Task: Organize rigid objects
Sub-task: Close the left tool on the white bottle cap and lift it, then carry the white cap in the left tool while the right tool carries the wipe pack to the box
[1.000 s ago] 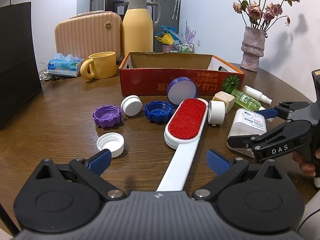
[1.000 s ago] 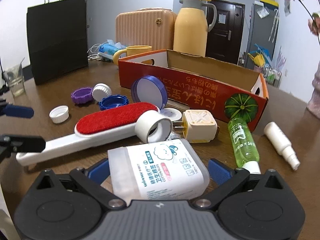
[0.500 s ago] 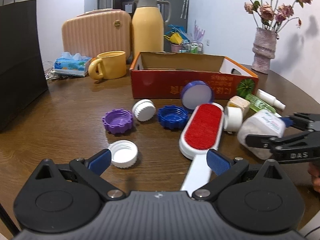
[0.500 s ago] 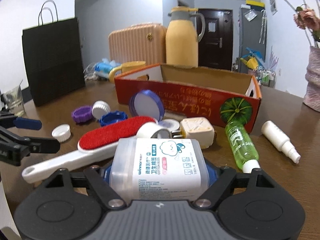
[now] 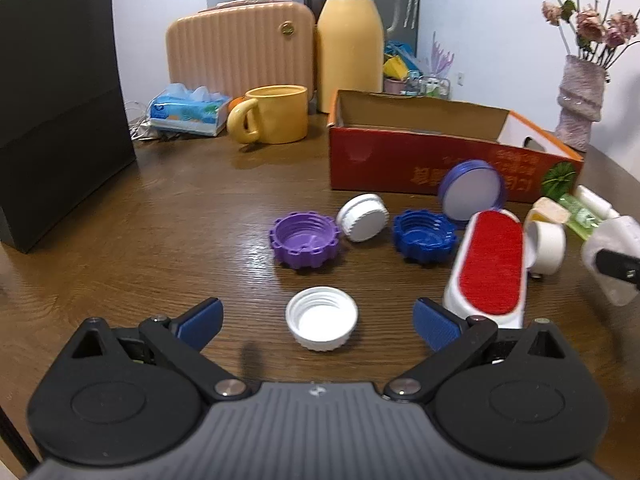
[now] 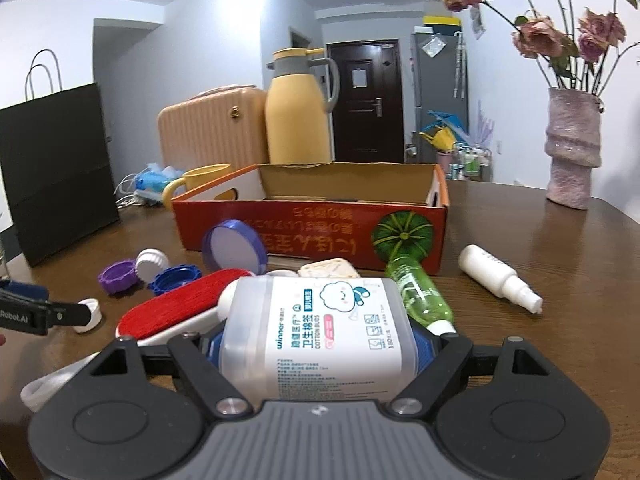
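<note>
While clamped crosswise in right gripper (image 6: 316, 344), cotton-bud box (image 6: 316, 332) lengthwise toward carton (image 6: 312, 228).

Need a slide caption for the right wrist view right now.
Right gripper clamped on a cotton bud box, facing the open red cardboard box across the cluttered table.

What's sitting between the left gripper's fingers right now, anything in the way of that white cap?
In the left wrist view only the white cap lies on the bare table between the open left gripper fingers, untouched; nothing else intrudes.
</note>
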### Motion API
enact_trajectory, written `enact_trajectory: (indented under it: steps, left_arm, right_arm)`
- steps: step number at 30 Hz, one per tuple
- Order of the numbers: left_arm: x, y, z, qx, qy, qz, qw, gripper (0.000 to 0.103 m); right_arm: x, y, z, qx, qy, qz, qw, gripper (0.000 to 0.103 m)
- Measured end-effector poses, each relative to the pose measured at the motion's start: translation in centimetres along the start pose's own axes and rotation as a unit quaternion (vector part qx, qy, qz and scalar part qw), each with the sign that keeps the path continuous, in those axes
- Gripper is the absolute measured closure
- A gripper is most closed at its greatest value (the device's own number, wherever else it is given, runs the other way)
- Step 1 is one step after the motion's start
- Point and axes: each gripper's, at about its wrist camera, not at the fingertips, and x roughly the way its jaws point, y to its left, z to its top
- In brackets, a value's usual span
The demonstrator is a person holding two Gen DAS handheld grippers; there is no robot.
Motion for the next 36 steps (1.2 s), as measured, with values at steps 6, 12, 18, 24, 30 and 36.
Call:
enact_trajectory:
  steps: [6,12,18,24,30,36]
  left_arm:
    - [1.1,0.3,-0.2,-0.002,0.01,0.005,0.9999,0.023]
    - [1.6,0.3,-0.3,0.003,0.017,-0.011,0.9998,0.055]
    - [1.5,0.2,-0.4,0.003,0.013,-0.028,0.9995,0.062]
    - [0.4,-0.1,0.2,0.009,-0.006,-0.03,0.9995,0.062]
    - [-0.7,-0.6,1.3,0.016,-0.028,-0.037,0.9988,0.062]
    - [-1.3,-0.9,3.0,0.018,-0.047,-0.046,0.9977,0.062]
  right_arm:
    - [0.0,-0.3,0.1,0.008,-0.007,-0.018,1.0,0.021]
    - [-0.1,-0.2,0.0,0.005,-0.01,-0.027,1.0,0.021]
    - [-0.2,-0.1,-0.1,0.006,-0.009,-0.029,1.0,0.021]
    - [-0.1,-0.1,-0.1,0.007,-0.01,-0.033,0.999,0.021]
    - [-0.5,-0.3,0.2,0.02,-0.017,-0.038,0.999,0.021]
    - [-0.8,-0.4,1.1,0.024,-0.025,-0.042,0.999,0.021]
